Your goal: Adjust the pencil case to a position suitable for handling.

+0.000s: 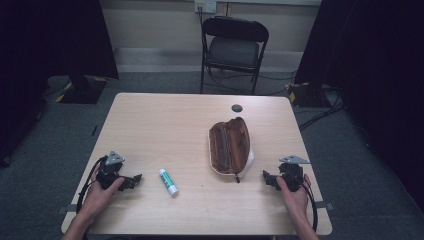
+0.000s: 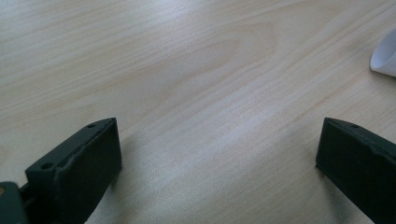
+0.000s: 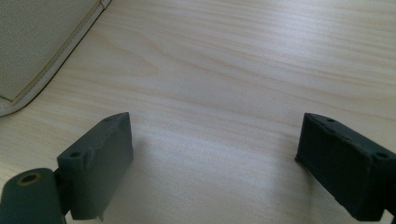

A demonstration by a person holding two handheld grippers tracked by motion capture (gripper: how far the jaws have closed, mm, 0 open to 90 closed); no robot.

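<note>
Two grippers, both with jaws spread wide over bare wood: left gripper (image 1: 135, 180) at 8 o'clock, right gripper (image 1: 266, 178) at 4. Between them sit one glue stick (image 1: 168, 181) around 6 and one brown pencil case (image 1: 229, 146), unzipped, just right of center on the table (image 1: 160, 120).

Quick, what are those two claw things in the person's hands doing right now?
Left gripper: open, holding nothing, above bare table.
Right gripper: open, holding nothing.
</note>
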